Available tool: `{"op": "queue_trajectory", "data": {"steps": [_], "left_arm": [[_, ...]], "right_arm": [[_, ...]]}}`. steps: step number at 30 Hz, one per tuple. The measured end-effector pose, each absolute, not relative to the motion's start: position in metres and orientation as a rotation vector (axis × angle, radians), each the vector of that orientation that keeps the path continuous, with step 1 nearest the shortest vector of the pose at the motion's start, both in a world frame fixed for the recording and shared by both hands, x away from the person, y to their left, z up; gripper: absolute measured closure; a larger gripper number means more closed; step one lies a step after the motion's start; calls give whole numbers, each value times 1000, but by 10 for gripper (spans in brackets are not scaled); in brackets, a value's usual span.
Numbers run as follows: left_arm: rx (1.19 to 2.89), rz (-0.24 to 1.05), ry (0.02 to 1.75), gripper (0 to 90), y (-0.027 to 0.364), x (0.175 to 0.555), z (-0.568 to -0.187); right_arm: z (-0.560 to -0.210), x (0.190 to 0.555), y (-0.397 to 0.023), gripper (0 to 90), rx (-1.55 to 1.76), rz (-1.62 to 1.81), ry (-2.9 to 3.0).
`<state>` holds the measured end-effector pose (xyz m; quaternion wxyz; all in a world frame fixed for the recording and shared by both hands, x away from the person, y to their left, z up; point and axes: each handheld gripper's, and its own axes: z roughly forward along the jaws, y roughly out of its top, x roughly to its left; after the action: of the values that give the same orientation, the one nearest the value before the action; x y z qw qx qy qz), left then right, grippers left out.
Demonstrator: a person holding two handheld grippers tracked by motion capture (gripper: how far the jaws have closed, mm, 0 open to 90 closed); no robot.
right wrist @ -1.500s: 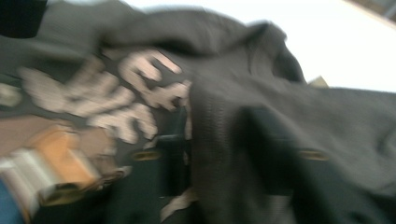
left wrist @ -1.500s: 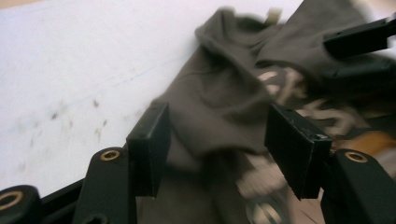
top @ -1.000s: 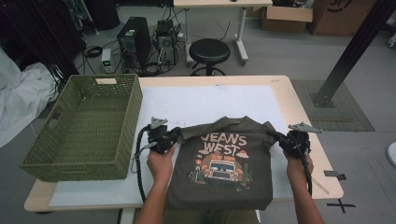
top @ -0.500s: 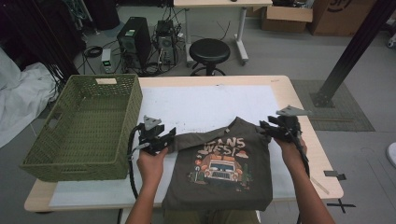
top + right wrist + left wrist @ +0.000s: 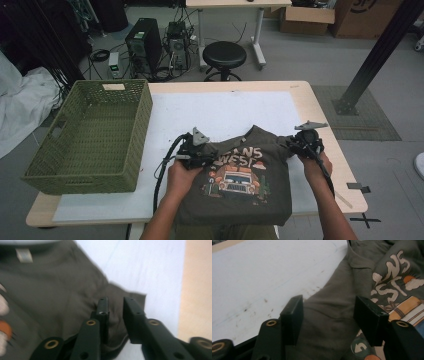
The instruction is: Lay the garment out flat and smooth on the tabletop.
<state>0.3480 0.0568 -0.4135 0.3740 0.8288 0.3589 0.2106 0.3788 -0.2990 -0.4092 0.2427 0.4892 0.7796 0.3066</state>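
"Shirt's right under both my hands — the olive T-shirt point(image 5: 240, 185) with the truck print point(image 5: 236, 181) lies flat at the near edge of the table point(image 5: 330, 150), collar point(image 5: 250, 134) pointing away from me, hem hanging off my side."

"Where are your grippers on it?"

"Left gripper point(image 5: 196, 152) sits over the shirt's left shoulder, just beside the lettering. Its jaws have just been opening; in the left gripper view they stand well apart, fabric lying loose between them, pads not pressing. So that side is let go."

"And the right?"

"Right gripper point(image 5: 302, 145) is at the shirt's right edge, where the sleeve point(image 5: 120, 300) is bunched toward the body. Its jaws have just been closing; in the right gripper view there is a narrow gap, a fold of sleeve cloth below and between them, but I see daylight there, so I'd call it not clamped yet."

"What does the next move hang on?"

"The shirt's long axis runs collar to hem, straight away from me, and both grippers sit across it at shoulder level, one on each side. The wicker basket point(image 5: 90, 140) stands well off to my left, so my left hand is the nearer one to it. I reckon any fold goes inward across that axis."
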Motion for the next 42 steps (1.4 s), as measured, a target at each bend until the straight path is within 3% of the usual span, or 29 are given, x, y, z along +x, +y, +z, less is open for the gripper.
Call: {"op": "queue_trajectory", "data": {"steps": [6, 13, 16, 18, 19, 21, 27, 37, 38, 42], "left_arm": [[2161, 549, 841, 384, 50, 342, -417], [2144, 575, 822, 406, 55, 332, -417], [2196, 584, 822, 485, 50, 335, -423], [2246, 617, 825, 635, 47, 338, -427], [2234, 617, 835, 756, 47, 339, -427], [2133, 579, 905, 825, 54, 342, -423], [1828, 432, 1108, 838, 89, 359, -408], [1843, 421, 1271, 840, 110, 391, -403], [1854, 408, 1289, 840, 112, 395, -403], [1907, 405, 1309, 843, 119, 406, -402]], "right_arm": [[-391, 376, -300, 661, 1311, 925, 2082], [-400, 375, -302, 648, 1317, 930, 2093], [-404, 376, -302, 642, 1331, 946, 2096], [-405, 376, -301, 638, 1336, 950, 2095], [-406, 376, -301, 638, 1334, 951, 2095], [-407, 376, -303, 639, 1333, 962, 2093], [-407, 391, -317, 613, 1366, 1046, 2054], [-420, 445, -255, 603, 1012, 920, 2422], [-423, 448, -253, 615, 1015, 891, 2436], [-432, 458, -252, 804, 1062, 912, 2512]]}}
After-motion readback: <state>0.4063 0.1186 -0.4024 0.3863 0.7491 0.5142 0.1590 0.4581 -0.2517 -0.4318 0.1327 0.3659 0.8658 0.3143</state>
